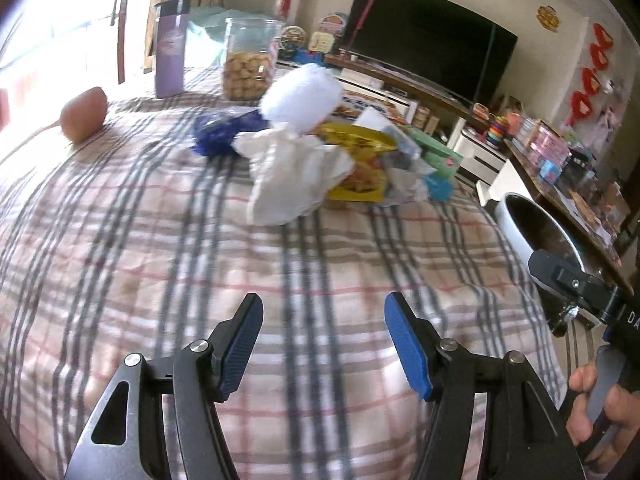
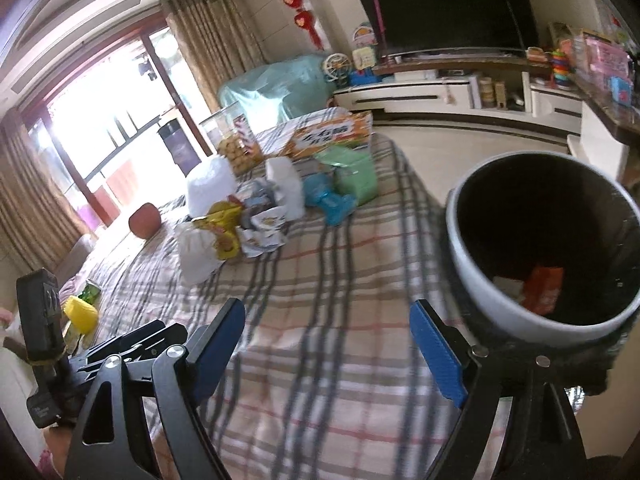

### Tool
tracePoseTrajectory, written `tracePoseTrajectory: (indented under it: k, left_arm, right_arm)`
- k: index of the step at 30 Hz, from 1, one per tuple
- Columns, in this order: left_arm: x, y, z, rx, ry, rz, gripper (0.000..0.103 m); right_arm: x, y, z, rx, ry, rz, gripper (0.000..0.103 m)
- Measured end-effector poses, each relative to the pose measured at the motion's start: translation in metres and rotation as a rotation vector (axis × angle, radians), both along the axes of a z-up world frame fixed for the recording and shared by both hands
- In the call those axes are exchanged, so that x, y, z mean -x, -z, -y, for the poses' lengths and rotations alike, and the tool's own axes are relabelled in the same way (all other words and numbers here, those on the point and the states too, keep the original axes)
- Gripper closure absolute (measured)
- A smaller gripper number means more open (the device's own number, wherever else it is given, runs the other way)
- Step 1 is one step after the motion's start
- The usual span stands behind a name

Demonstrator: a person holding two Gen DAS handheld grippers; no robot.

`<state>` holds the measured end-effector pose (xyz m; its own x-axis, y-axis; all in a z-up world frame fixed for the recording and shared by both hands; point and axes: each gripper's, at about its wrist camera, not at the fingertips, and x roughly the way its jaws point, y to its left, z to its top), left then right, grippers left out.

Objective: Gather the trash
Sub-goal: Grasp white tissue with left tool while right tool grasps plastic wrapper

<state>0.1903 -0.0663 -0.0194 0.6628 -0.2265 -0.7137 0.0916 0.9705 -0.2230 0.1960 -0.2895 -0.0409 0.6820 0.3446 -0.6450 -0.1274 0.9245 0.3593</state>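
Left gripper [image 1: 324, 344] open, empty | right gripper [image 2: 328, 352] wide, empty | crumpled tissue [image 1: 296, 172] at twelve o'clock on bench | bin [image 2: 540, 248] at two o'clock | pinch tissue's bulk, avoid cloth.

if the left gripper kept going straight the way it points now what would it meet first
Probably the plaid tablecloth: the open, empty left gripper points down at bare cloth. Skimming just above it, it would first reach the crumpled white tissue at the near edge of the trash pile. Depth is unclear.

Crumpled white tissue [image 1: 294, 178] against yellow wrapper [image 1: 362, 168] on cloth, bin [image 2: 540, 248] holding orange packet [image 2: 543, 290]
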Motion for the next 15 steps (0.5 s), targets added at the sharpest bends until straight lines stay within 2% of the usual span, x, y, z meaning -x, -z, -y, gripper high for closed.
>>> tracePoseTrajectory:
  k: [8, 15]
  left_arm:
    - [-0.002, 0.0, -0.007, -0.001, -0.03, -0.005, 0.04]
    - [-0.027, 0.009, -0.015, -0.011, -0.027, -0.016, 0.04]
  right_arm:
    - [-0.011, 0.01, -0.02, -0.008, -0.02, -0.018, 0.017]
    - [-0.026, 0.014, -0.028, -0.014, -0.033, -0.026, 0.017]
